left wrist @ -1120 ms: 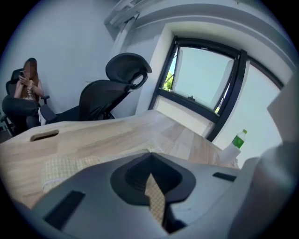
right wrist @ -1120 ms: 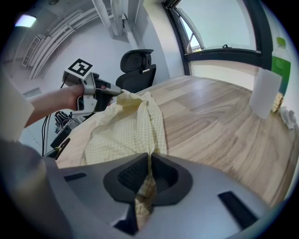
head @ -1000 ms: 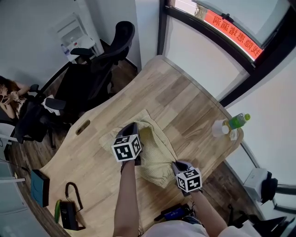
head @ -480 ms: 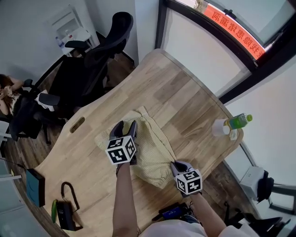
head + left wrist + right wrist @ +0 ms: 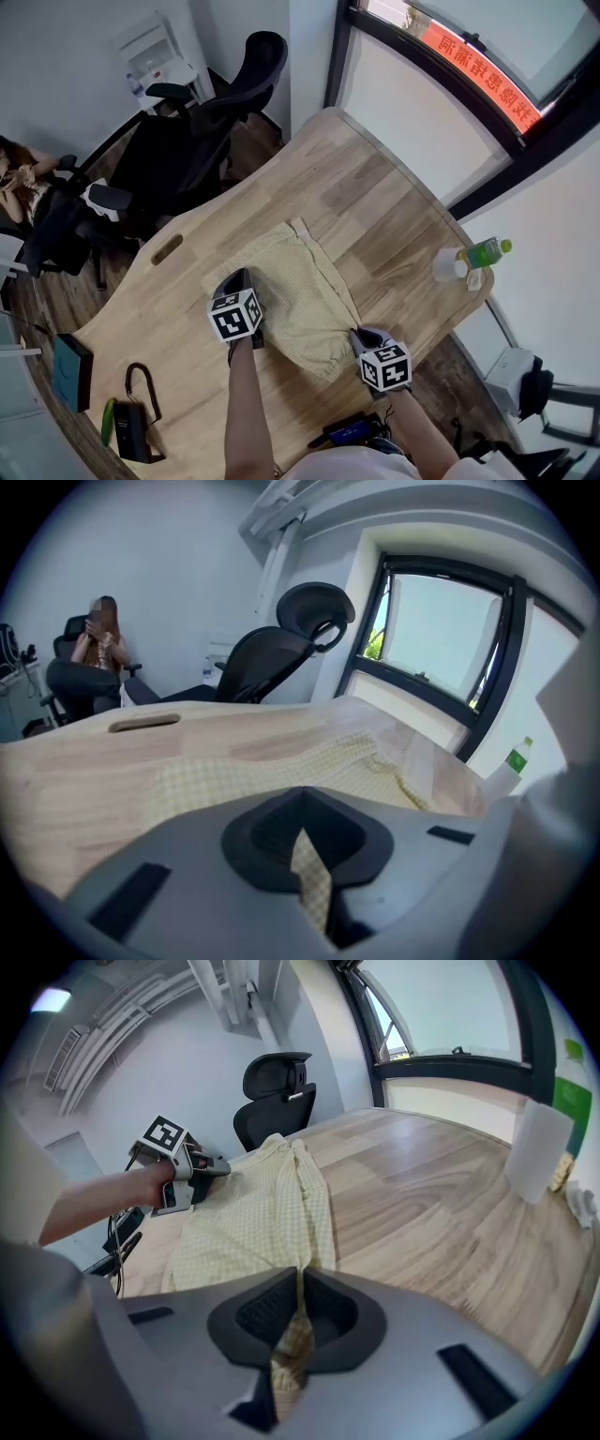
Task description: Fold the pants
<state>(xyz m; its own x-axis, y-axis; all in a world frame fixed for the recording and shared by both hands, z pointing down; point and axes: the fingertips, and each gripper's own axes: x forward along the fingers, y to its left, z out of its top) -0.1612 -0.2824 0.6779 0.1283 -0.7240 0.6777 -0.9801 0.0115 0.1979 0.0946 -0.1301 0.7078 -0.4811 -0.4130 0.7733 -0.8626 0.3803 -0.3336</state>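
Observation:
Pale yellow checked pants lie spread flat on the wooden table. My left gripper sits at their near left edge. Its jaws have just been closing, and in the left gripper view a strip of the checked cloth is pinched between them. My right gripper holds the near right corner, shut on a bunched bit of the fabric, as the right gripper view shows. From there the left gripper appears across the pants, at their far left side.
A green bottle and a white cup stand at the table's right edge. Black office chairs crowd the far left side, with a seated person beyond. A black device with a cable lies near left. The table has a slot.
The left gripper let go over the middle of the pants, opened, moved toward the near left edge and lower, and shut on the cloth there. The right gripper stayed put.

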